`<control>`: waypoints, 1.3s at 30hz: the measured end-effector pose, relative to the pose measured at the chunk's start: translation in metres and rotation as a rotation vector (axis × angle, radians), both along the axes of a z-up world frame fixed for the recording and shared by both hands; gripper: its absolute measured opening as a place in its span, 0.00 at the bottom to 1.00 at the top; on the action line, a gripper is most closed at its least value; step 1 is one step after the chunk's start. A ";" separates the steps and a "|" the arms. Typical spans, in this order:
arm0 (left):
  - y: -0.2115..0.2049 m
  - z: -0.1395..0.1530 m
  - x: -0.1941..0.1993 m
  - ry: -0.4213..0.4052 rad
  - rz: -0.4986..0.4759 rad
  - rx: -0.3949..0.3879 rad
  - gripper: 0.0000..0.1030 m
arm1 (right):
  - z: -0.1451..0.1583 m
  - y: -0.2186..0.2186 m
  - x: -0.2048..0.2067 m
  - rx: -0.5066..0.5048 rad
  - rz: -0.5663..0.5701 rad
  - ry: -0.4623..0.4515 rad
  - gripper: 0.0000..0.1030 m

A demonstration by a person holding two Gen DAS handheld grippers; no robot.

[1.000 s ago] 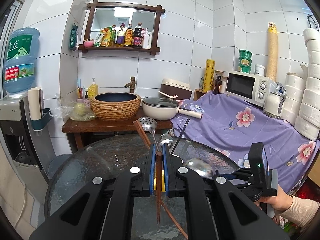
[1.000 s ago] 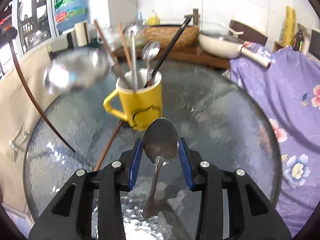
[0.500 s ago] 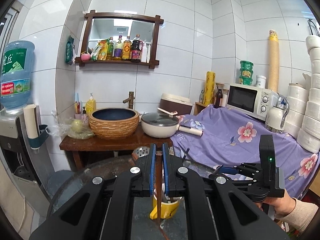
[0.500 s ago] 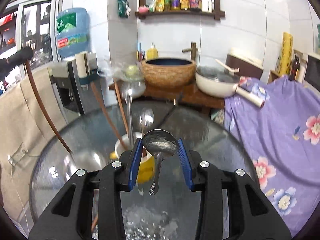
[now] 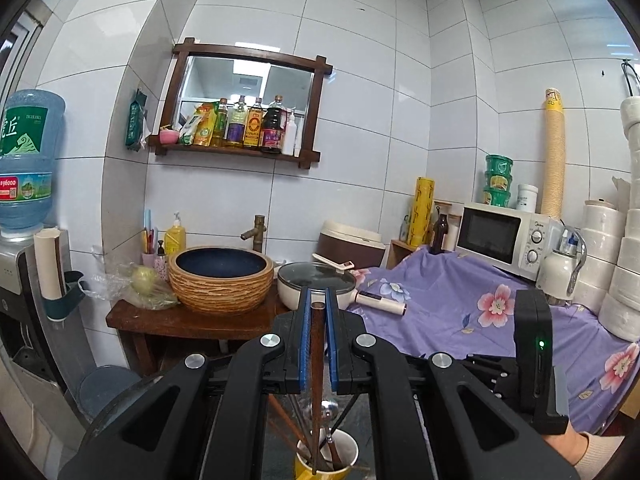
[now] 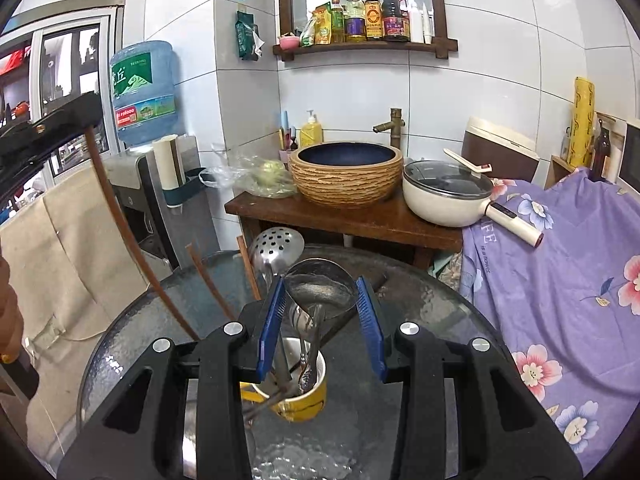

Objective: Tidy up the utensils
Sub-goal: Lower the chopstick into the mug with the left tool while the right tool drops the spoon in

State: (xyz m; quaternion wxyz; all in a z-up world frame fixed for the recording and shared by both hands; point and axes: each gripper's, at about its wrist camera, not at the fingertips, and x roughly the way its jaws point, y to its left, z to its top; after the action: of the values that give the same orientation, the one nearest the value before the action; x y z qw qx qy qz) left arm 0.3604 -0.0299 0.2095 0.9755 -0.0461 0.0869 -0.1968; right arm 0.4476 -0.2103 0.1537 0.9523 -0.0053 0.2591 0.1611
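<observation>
A yellow mug (image 6: pixel 298 398) stands on the round glass table (image 6: pixel 432 344), holding several utensils, among them a slotted metal ladle (image 6: pixel 276 245) and brown chopsticks (image 6: pixel 208 280). My right gripper (image 6: pixel 320 292) is shut on a metal spoon (image 6: pixel 320 288), bowl up, with its handle tip reaching down into the mug. My left gripper (image 5: pixel 316 312) is shut on a brown chopstick (image 5: pixel 317 364) held upright, its lower tip at the mug's (image 5: pixel 326 462) mouth. That chopstick also shows at the left of the right wrist view (image 6: pixel 120 216).
Behind the table stands a wooden stand (image 6: pixel 344 220) with a woven basin (image 6: pixel 346 170) and a white lidded pan (image 6: pixel 448 196). A purple flowered cloth (image 6: pixel 560 248) covers the right side. A water dispenser (image 6: pixel 140 184) stands at the left.
Both grippers have risen and tilted up over the mug. The spoon's handle and the chopstick's tip have come down to the mug's mouth.
</observation>
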 end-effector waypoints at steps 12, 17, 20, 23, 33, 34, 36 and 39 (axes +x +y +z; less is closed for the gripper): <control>-0.006 -0.031 0.042 0.068 -0.005 -0.042 0.07 | -0.021 0.000 0.017 0.007 -0.003 0.021 0.36; -0.007 -0.039 0.046 0.085 -0.009 -0.026 0.07 | -0.034 0.001 0.022 0.003 0.005 0.044 0.36; -0.010 -0.045 0.046 0.089 -0.008 -0.006 0.07 | -0.042 0.005 0.023 -0.006 0.011 0.056 0.36; -0.014 -0.053 0.046 0.104 -0.017 0.015 0.07 | -0.051 0.006 0.023 -0.010 0.012 0.073 0.36; -0.017 -0.088 0.053 0.180 -0.027 0.049 0.07 | -0.074 0.007 0.027 -0.019 0.011 0.124 0.36; -0.017 -0.090 0.053 0.186 -0.027 0.049 0.07 | -0.076 0.007 0.027 -0.017 0.012 0.130 0.36; -0.015 -0.096 0.055 0.199 -0.027 0.047 0.07 | -0.078 0.007 0.028 -0.014 0.011 0.138 0.36; -0.013 -0.100 0.055 0.200 -0.025 0.047 0.07 | -0.083 0.005 0.029 -0.005 0.005 0.146 0.40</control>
State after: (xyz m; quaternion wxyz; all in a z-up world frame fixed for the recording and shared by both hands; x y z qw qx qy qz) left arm 0.4153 -0.0427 0.1097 0.9602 -0.0416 0.1892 -0.2014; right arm 0.4762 -0.2054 0.0708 0.9304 0.0036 0.3284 0.1627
